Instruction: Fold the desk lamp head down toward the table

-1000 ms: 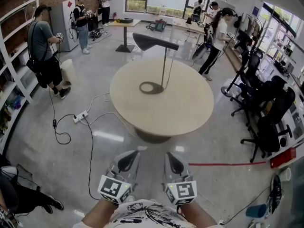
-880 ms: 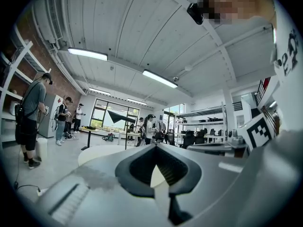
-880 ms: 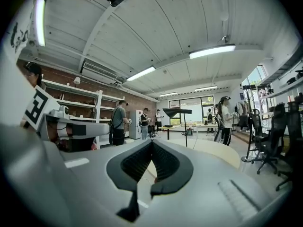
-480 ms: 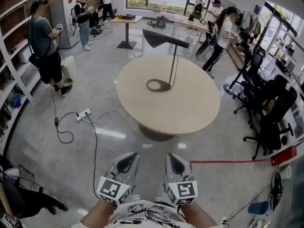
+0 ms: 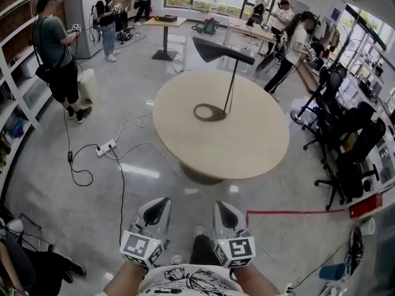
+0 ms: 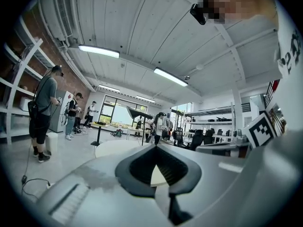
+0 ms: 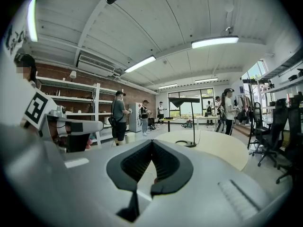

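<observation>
Desk lamp stands on the table, head up high; left gripper and right gripper hang well short of the table, fingers together, empty

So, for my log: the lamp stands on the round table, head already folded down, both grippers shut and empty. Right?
No: the head view shows the lamp head raised, level atop its upright stem. The rest holds: it stands on the round table, left gripper and right gripper shut and empty.
</observation>
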Tool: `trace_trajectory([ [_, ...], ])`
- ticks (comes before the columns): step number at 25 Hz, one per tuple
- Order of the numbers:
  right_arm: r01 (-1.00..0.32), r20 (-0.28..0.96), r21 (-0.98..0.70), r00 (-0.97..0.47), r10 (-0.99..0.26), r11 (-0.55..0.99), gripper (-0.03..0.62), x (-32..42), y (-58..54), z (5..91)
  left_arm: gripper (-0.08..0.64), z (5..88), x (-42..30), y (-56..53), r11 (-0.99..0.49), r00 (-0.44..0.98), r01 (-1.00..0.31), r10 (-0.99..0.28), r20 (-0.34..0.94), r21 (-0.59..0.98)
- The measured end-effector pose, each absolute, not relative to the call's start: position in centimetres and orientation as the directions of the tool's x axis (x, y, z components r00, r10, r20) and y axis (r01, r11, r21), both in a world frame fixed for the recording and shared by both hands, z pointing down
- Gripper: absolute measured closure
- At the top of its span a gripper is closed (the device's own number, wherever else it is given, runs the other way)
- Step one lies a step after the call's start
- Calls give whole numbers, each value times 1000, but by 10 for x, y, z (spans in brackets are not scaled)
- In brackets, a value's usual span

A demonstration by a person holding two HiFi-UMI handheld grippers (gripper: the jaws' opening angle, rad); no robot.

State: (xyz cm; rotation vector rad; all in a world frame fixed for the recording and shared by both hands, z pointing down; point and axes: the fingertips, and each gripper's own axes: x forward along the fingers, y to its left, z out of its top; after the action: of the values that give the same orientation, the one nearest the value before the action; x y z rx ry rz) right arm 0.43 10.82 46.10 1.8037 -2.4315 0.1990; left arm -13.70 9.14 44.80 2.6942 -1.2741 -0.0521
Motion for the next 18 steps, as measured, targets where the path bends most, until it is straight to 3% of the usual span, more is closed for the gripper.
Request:
trace_trajectory([
  [8, -947, 145, -51, -320, -936, 316, 584, 23, 25, 469, 555, 460, -136, 19, -539, 552, -829, -832, 54, 150],
  [18, -920, 89, -50, -391, -916, 388, 584, 69, -114, 447, 555, 433, -78, -113, -521, 524, -843, -851, -9, 131],
])
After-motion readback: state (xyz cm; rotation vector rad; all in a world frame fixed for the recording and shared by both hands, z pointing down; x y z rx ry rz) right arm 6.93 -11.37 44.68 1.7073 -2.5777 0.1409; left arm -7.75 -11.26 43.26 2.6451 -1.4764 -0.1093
